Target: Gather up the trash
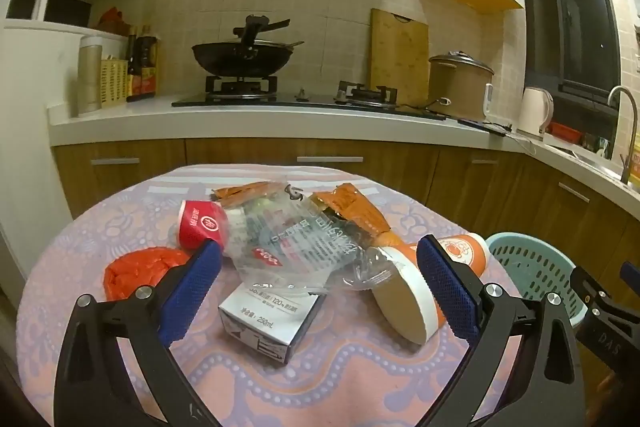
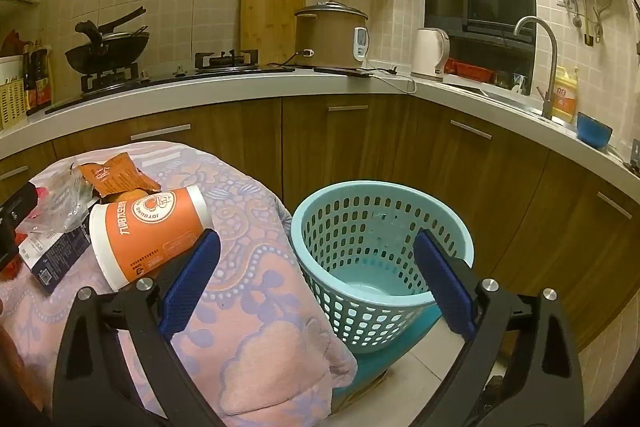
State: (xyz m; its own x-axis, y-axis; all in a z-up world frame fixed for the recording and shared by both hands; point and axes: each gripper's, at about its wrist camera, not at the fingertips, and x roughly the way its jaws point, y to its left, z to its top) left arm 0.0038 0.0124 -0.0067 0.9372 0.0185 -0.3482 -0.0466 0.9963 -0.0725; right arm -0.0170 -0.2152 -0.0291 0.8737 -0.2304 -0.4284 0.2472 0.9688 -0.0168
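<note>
Trash lies in a heap on a table under a pink and purple cloth (image 1: 340, 379): a small milk carton (image 1: 272, 323), a clear plastic wrapper (image 1: 296, 247), a red paper cup (image 1: 200, 225), an orange paper cup on its side (image 1: 424, 291), orange snack wrappers (image 1: 352, 207) and a red crumpled bag (image 1: 140, 273). My left gripper (image 1: 318, 291) is open, its jaws either side of the carton, just short of it. My right gripper (image 2: 316, 283) is open and empty above the table's right edge, between the orange cup (image 2: 148, 235) and a light blue perforated basket (image 2: 380, 251) on the floor.
A kitchen counter (image 1: 260, 119) runs behind the table with a wok on a gas hob (image 1: 240, 61), a cutting board, a rice cooker (image 2: 330, 35), a kettle (image 2: 430, 53) and a sink tap (image 2: 540, 59). Wooden cabinets (image 2: 400, 147) stand close behind the basket.
</note>
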